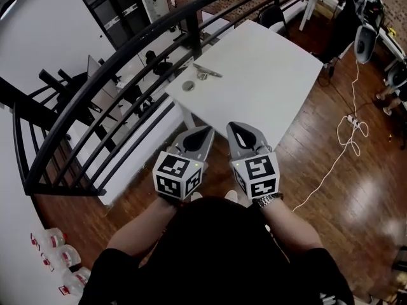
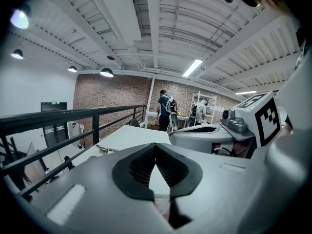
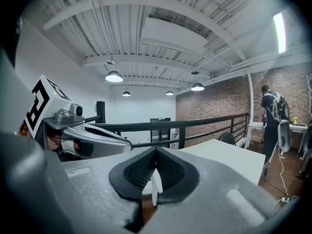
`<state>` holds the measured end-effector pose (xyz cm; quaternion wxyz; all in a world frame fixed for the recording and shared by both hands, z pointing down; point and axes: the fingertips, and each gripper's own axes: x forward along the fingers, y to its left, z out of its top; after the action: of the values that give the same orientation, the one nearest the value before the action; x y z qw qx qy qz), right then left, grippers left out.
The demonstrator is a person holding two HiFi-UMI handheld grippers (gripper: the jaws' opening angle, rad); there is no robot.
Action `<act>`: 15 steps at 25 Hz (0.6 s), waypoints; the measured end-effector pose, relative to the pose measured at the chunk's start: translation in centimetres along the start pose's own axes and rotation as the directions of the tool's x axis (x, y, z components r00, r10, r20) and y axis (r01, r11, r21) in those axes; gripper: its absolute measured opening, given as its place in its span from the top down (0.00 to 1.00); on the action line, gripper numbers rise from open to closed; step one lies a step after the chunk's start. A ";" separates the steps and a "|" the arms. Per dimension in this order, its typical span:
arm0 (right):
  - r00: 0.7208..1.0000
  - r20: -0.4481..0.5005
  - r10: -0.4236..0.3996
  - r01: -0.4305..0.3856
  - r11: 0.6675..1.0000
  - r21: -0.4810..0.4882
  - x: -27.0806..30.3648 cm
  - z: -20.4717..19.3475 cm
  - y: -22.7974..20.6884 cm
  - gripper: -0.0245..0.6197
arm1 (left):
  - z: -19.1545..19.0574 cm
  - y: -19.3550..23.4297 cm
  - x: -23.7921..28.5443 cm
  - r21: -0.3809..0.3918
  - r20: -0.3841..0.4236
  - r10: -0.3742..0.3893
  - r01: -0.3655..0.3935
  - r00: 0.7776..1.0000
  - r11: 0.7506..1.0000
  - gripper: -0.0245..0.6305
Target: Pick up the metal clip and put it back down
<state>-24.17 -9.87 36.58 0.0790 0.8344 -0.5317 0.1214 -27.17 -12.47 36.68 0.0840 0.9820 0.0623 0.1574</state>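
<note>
The left gripper (image 1: 201,132) hangs at the near edge of the white table (image 1: 273,75) with its jaws pressed together on nothing, and the metal clip (image 1: 207,72) lies untouched at its 12 o'clock, close to the table's far side by the railing. The right gripper (image 1: 237,128), just beside it at 3 o'clock, is likewise closed and empty, so I judge nothing is done yet: reach, grasp, lift and set-down all remain
</note>
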 end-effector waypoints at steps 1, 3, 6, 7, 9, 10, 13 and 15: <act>1.000 0.000 -0.005 0.005 1.000 0.000 0.0 0.1 0.4 0.97 | 0.0 0.1 -0.4 0.000 0.002 -0.006 0.006 1.000 1.000 0.95; 1.000 -0.003 -0.010 0.010 1.000 -0.002 0.0 0.1 1.1 0.97 | -0.1 0.4 -0.9 0.000 0.006 -0.015 0.015 1.000 1.000 0.95; 1.000 -0.005 -0.011 0.011 1.000 -0.007 0.1 0.0 1.1 0.97 | -0.1 0.4 -0.7 0.000 0.009 -0.022 0.022 1.000 1.000 0.95; 1.000 -0.005 -0.012 0.012 1.000 -0.009 0.1 0.1 1.0 0.97 | 0.0 0.4 -0.7 0.001 0.010 -0.023 0.023 1.000 1.000 0.95; 1.000 -0.005 -0.015 0.014 1.000 -0.012 0.0 0.3 1.3 0.97 | 0.0 0.5 -1.0 0.001 0.012 -0.024 0.024 1.000 1.000 0.95; 1.000 -0.007 -0.016 0.016 1.000 -0.013 0.0 0.3 1.5 0.97 | 0.0 0.6 -1.2 0.000 0.013 -0.025 0.025 1.000 1.000 0.95; 1.000 -0.012 -0.018 0.018 1.000 -0.018 0.0 0.4 1.9 0.97 | -0.1 0.8 -1.6 -0.005 0.014 -0.028 0.028 1.000 1.000 0.94; 1.000 -0.014 -0.019 0.019 1.000 -0.019 0.1 0.5 1.7 0.97 | 0.1 0.9 -1.4 -0.007 0.014 -0.028 0.029 0.999 1.000 0.95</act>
<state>-25.64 -10.84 36.19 0.0918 0.8378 -0.5243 0.1214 -28.40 -13.58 36.37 0.0905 0.9818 0.0751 0.1494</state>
